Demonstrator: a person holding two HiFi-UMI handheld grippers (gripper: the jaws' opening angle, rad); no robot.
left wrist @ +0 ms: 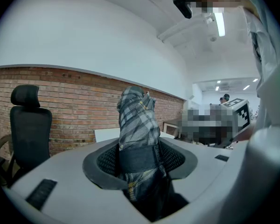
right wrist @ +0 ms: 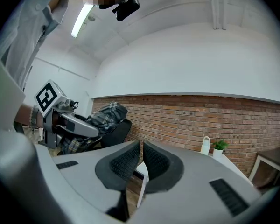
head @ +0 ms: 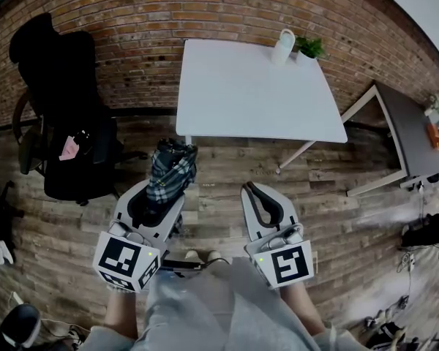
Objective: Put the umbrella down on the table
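Left gripper (head: 161,199), lower left, clamps the folded plaid umbrella (head: 172,167) at its strap, ready for carrying to the white table (head: 256,93), upper centre. Right gripper (head: 252,190) is closed and empty, evidently unneeded.

Head view looks steeply down, both gripper views look forward, all share the table (head: 241,93)

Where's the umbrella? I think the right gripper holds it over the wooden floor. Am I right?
Not quite. The left gripper holds the umbrella over the wooden floor. The left gripper view shows it gripped between that gripper's jaws. The right gripper is empty.
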